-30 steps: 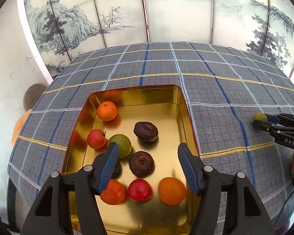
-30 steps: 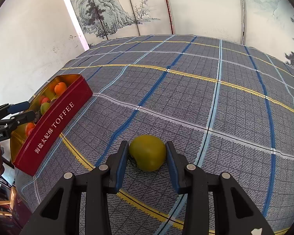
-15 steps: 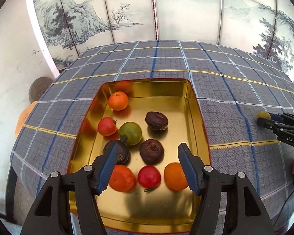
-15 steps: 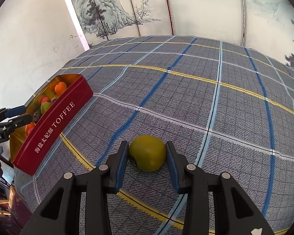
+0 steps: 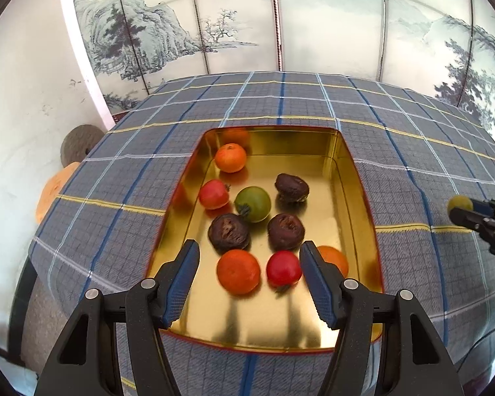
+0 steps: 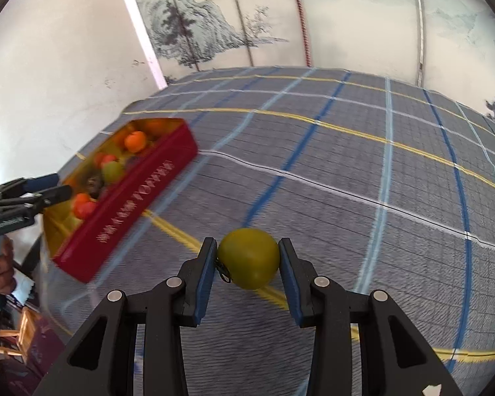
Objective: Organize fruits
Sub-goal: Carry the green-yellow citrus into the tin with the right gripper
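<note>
Yellow-green fruit (image 6: 249, 257) sits pinched in the right gripper (image 6: 247, 259), low centre; the left gripper (image 5: 249, 280), spread empty, hangs over the tin (image 5: 353, 178).

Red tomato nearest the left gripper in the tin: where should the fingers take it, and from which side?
Grip the red tomato across its round middle, coming from above. An orange fruit sits close on one side, another orange on the other, so side access looks tight.

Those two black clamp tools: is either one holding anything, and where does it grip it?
The right gripper holds a round yellow-green fruit, blue fingers pressing its opposite sides. The left gripper holds nothing.
</note>
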